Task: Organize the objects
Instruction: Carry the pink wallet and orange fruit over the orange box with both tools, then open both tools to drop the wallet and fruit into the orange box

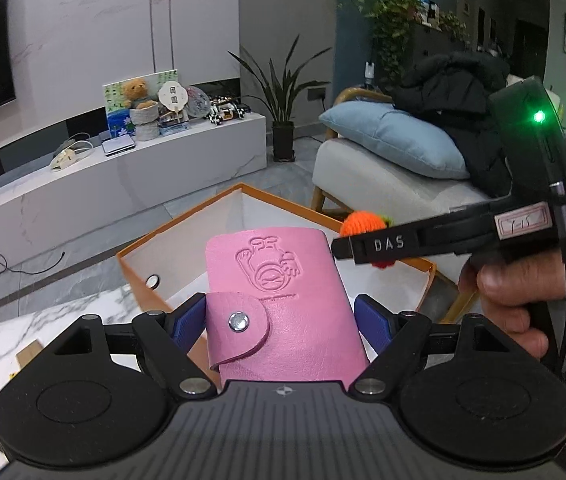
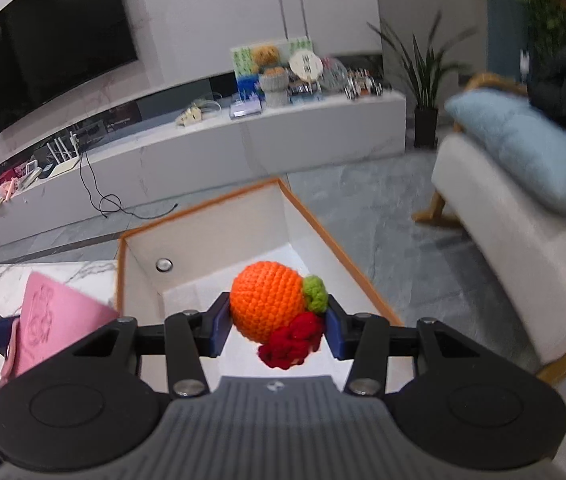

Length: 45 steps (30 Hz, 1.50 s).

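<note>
The pink card holder (image 1: 283,304) was pinched between the blue pads of the left gripper (image 1: 283,320) and held upright above the orange-rimmed box (image 1: 187,220). The crocheted orange (image 2: 269,304) was clamped between the pads of the right gripper (image 2: 275,322), suspended over the box interior.

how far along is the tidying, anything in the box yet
Nothing visible inside the orange-edged box yet. In hand: left tool clamps the pink card holder, right tool clamps the crocheted orange, both above the box. Left: releasing both inside.
</note>
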{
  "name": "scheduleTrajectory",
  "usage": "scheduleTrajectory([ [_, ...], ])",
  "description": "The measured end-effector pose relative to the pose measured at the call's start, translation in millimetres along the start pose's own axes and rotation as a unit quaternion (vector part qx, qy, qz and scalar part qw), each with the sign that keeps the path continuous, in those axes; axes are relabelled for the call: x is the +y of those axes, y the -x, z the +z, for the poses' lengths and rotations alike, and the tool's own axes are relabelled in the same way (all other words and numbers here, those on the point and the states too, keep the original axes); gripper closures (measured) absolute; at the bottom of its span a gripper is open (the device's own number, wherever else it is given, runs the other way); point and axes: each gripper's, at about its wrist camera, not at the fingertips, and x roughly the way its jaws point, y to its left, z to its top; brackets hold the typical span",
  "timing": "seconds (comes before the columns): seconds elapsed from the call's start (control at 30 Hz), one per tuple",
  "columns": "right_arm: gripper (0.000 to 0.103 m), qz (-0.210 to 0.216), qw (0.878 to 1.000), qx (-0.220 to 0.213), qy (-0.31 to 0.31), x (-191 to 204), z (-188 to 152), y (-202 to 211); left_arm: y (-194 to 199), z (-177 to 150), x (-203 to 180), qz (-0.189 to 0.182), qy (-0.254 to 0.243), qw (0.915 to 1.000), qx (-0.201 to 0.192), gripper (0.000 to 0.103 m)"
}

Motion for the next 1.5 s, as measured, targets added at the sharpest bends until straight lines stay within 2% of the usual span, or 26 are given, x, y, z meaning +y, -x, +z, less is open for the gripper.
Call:
scheduleTrajectory([
  [0.13,0.054,-0.017,1.0,0.007,-0.009,-15,-2,-13,-22,5,-6,0.008,-0.006,0.9999,0.012,0.01],
  [0.33,0.054,-0.02,1.0,0.016,-0.018,-26,-1,-25,-49,8,-3,0.023,0.002,0.9991,0.035,0.01],
  [0.63,0.054,-0.033,0.999,0.033,0.003,-21,-4,-34,-77,-10,-16,0.017,-0.008,0.9973,0.071,0.011],
  [0.9,0.054,-0.049,0.995,0.07,0.051,-9,-13,-51,-87,-22,-28,0.011,-0.018,0.9953,0.094,0.011],
  [1.03,0.054,-0.064,0.993,0.077,0.07,-6,-15,-54,-88,-23,-26,0.008,-0.006,0.9951,0.099,0.011],
  [1.37,0.053,-0.065,0.992,0.08,0.076,-4,-13,-55,-86,-23,-22,0.006,0.002,0.9952,0.098,0.01],
  [1.4,0.05,-0.067,0.992,0.078,0.079,-3,-12,-54,-86,-22,-22,0.005,0.003,0.9951,0.098,0.01],
  [1.43,0.04,-0.07,0.991,0.073,0.082,-1,-12,-53,-86,-22,-21,0.004,0.005,0.9951,0.099,0.009],
  [1.5,0.035,-0.071,0.992,0.064,0.085,0,-12,-51,-84,-21,-18,-0.001,0.013,0.9955,0.094,0.009],
])
